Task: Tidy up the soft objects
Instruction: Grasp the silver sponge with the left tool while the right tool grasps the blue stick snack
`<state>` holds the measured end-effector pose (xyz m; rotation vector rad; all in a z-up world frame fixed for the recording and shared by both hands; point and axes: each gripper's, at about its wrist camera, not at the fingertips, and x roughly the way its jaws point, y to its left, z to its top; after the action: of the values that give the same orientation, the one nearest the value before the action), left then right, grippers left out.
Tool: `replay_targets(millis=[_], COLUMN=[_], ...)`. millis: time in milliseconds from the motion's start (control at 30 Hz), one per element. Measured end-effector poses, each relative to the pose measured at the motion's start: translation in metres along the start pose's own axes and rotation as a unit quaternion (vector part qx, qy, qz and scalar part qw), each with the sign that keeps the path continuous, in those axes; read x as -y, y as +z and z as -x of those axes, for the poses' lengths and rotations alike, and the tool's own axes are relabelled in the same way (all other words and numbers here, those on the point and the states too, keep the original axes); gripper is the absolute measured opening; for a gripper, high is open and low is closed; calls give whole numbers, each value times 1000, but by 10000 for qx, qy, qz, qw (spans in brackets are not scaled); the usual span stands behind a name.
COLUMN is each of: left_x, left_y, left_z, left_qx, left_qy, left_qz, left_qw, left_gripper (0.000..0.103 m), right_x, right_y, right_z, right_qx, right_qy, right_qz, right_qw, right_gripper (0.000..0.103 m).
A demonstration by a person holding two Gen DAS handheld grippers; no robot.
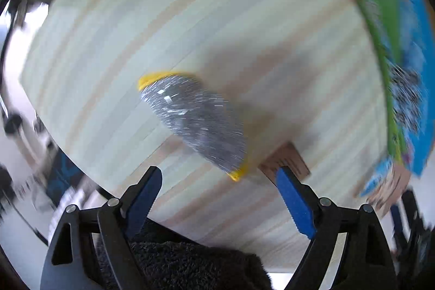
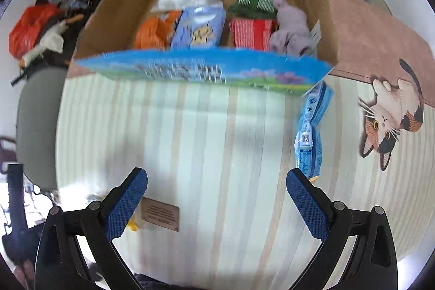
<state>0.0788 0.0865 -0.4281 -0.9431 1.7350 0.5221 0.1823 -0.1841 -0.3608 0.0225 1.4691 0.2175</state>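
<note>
Both grippers are hanging over the striped table mat (image 2: 206,143) right now, and neither is carrying anything. The left gripper (image 1: 217,195) is sitting with its 2 fingers spread wide, nothing between them, and it is looking straight at the silver scouring sponge (image 1: 194,118) with the yellow backing, which is lying on the mat just ahead of the fingertips, tilted across the view. The left picture is smearing badly, so that hand is probably sweeping fast.

The right gripper (image 2: 217,197) is also gaping open and empty, facing the cardboard box (image 2: 323,10), which is already holding soft packs and cloths. A blue pack (image 2: 312,127) is lying on the mat beside the right finger, and a wide blue printed flap (image 2: 201,67) is stretching across the box's near edge.

Here is the worry. If the left hand is coming in at this speed, 1 finger could be clipping the sponge and skidding it away rather than straddling it. The sponge is lying at an angle to the fingers, so a pinch on 1 corner could be letting it twist and drop. It is squashy too; a shallow bite may be slipping off. And on the carry, that blue flap could be catching the sponge short of the box.
</note>
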Motion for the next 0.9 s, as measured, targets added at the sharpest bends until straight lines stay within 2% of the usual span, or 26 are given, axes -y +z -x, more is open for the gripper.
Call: replay_targets(millis=[67,133,200,233,333,400,467,567,667,733,833,900], left_x=[-5,-7,1,9,50,87,123,180,219,236,254,263], left_y=[8,13,16,16,13,3,-10,-34,-52,-59,-66,-73], left_z=[-14,-19,-22,-23,-20,-20,-22,-32,-42,-49,-57,-62], left_qx=[-111,-109,-96,-51,358,629,859,1168,1379,1360,1308,1255], left_qy=[-197,-383,-452,-378,150,587,942,1513,1897,1979,2051,2042], left_qz=[312,535,548,415,-302,-986,-1680,-2791,-3506,-3747,-3903,-3947], left_qw=[9993,9978,9974,9984,9988,9914,9775,9410,9067,8955,8880,8870], left_gripper=[85,74,46,47,45,44,44,44,44,44,44,44], right_x=[1,4,14,20,42,65,84,111,120,122,121,119], right_y=[-3,-5,-3,-4,-4,-3,0,10,24,31,42,45], right_z=[-4,-8,-9,-11,-10,-10,-12,-16,-32,-45,-69,-79], right_qx=[-21,-52,-80,-82,-50,-40,-74,-17,-136,-235,-467,-564], right_qy=[-19,2,-24,-26,-78,-41,-14,-66,-141,-165,-239,-333], right_qz=[31,4,-72,-102,-337,-611,-851,-1048,-931,-853,-798,-769], right_qw=[10000,10000,9999,9999,9994,9981,9963,9945,9955,9959,9954,9949], right_gripper=[103,103,103,103,103,103,103,103,100,94,86,78])
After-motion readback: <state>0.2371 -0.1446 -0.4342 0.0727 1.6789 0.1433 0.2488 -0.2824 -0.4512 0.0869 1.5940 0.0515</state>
